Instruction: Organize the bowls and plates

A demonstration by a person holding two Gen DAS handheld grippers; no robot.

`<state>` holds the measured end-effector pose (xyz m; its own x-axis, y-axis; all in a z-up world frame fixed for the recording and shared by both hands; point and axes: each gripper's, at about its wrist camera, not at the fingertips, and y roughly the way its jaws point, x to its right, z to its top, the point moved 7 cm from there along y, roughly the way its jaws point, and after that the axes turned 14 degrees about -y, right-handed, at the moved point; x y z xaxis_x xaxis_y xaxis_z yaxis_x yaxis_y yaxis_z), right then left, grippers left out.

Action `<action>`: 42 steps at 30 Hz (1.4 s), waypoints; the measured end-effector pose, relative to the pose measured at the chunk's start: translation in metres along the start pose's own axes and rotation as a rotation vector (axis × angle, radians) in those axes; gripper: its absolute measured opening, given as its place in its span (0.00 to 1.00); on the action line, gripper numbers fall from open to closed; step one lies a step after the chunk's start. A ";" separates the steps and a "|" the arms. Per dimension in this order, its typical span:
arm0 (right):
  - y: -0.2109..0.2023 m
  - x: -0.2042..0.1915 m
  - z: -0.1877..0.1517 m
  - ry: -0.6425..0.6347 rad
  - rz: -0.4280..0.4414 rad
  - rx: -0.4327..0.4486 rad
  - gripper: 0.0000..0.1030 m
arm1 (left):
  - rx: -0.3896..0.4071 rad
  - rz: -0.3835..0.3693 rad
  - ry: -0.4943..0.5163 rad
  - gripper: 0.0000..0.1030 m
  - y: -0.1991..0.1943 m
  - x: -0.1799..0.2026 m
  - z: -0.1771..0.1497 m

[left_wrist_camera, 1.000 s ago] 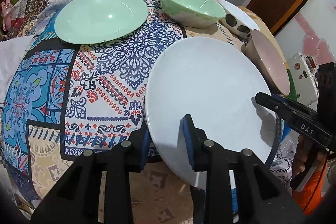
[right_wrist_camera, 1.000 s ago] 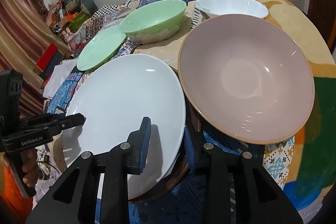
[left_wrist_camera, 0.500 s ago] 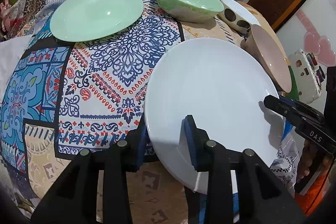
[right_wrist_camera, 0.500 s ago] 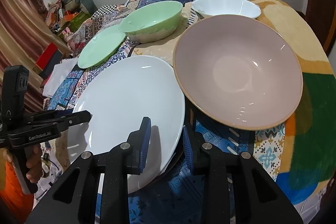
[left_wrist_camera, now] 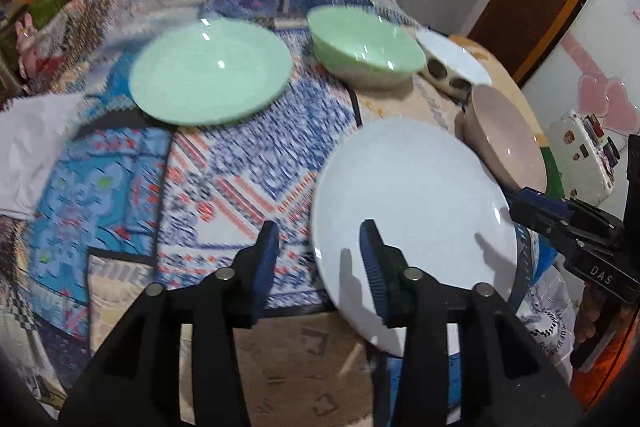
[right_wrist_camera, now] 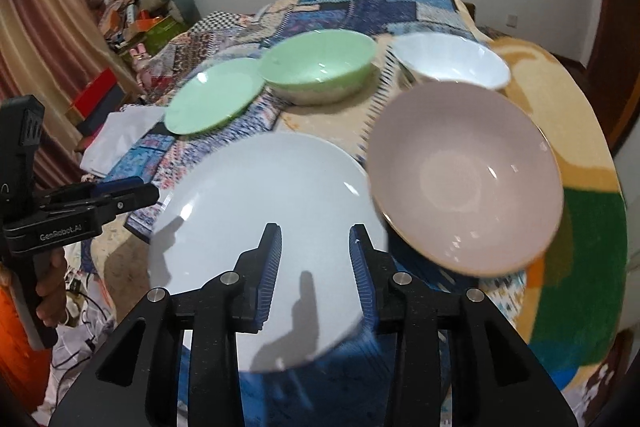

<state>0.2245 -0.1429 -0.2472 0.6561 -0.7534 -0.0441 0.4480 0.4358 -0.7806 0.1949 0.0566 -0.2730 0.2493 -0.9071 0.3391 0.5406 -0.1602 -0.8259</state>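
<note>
Beside the round white ceramic plate point(right_wrist_camera: 264, 227), which is lying at the near edge of the cloth-covered counter point(left_wrist_camera: 224, 187), both tools are now standing released; a second ago each was straddling the plate's rim with narrower jaws, the left hand-held gripper point(left_wrist_camera: 316, 259) at the plate's left edge and the right hand-held gripper point(right_wrist_camera: 314, 259) at its right edge, and now both are spreading wider and pulling back, with blur across both views suggesting quick motion; the left one's right finger is sitting over the plate's left edge while its left finger is hanging over the patterned cloth, and the right one's fingers are both hovering above the plate's near face, gripping nothing; the plate itself is resting where it was, overhanging the counter edge slightly.

Right of the white plate, the wide pink ceramic bowl point(right_wrist_camera: 464, 175) is sitting just beside it; behind the white plate the pale green round plate point(left_wrist_camera: 210, 71) and the pale green deep bowl point(left_wrist_camera: 366, 45) are lying apart, and behind the pink bowl the white bowl point(right_wrist_camera: 450, 63) is standing.

Judging from this, the two-handed hold on the white plate is being abandoned or reset; nothing is stacked yet, so sorting plates with plates and bowls with bowls is barely beginning.
</note>
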 end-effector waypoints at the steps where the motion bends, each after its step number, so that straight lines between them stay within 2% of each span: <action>1: 0.002 -0.004 0.008 -0.009 0.003 0.010 0.34 | 0.023 0.007 0.001 0.46 -0.006 -0.003 0.005; 6: 0.011 -0.023 0.038 -0.042 0.014 0.050 0.46 | 0.122 0.049 0.008 0.60 -0.029 -0.025 0.030; 11: 0.033 -0.041 0.068 -0.060 0.025 0.065 0.58 | 0.181 0.097 -0.007 0.70 -0.039 -0.053 0.059; 15: 0.055 -0.051 0.084 -0.065 0.044 0.044 0.59 | 0.186 0.109 -0.042 0.83 -0.034 -0.078 0.081; 21: 0.087 -0.059 0.102 -0.071 0.060 -0.004 0.59 | 0.140 0.130 -0.069 0.83 -0.005 -0.113 0.115; 26: 0.118 -0.060 0.111 -0.069 0.027 -0.055 0.59 | 0.091 0.139 -0.065 0.83 0.031 -0.138 0.139; 28: 0.127 -0.060 0.113 -0.071 0.028 -0.076 0.58 | 0.092 0.138 -0.059 0.80 0.041 -0.145 0.146; 30: 0.137 -0.060 0.116 -0.048 0.045 -0.094 0.52 | 0.085 0.128 -0.054 0.66 0.051 -0.149 0.152; 33: 0.147 -0.058 0.118 -0.021 0.064 -0.117 0.42 | 0.052 0.108 -0.058 0.53 0.070 -0.157 0.161; 36: 0.157 -0.061 0.116 -0.018 0.064 -0.138 0.40 | 0.029 0.099 -0.057 0.39 0.085 -0.160 0.169; 39: 0.168 -0.063 0.115 -0.031 0.051 -0.166 0.35 | 0.015 0.085 -0.054 0.30 0.097 -0.160 0.176; 42: 0.175 -0.063 0.118 -0.026 0.045 -0.176 0.34 | 0.021 0.076 -0.035 0.24 0.102 -0.157 0.182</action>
<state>0.3334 0.0386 -0.3072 0.6896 -0.7210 -0.0672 0.3058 0.3741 -0.8755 0.3573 0.2534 -0.3283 0.3177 -0.9021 0.2920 0.5360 -0.0832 -0.8401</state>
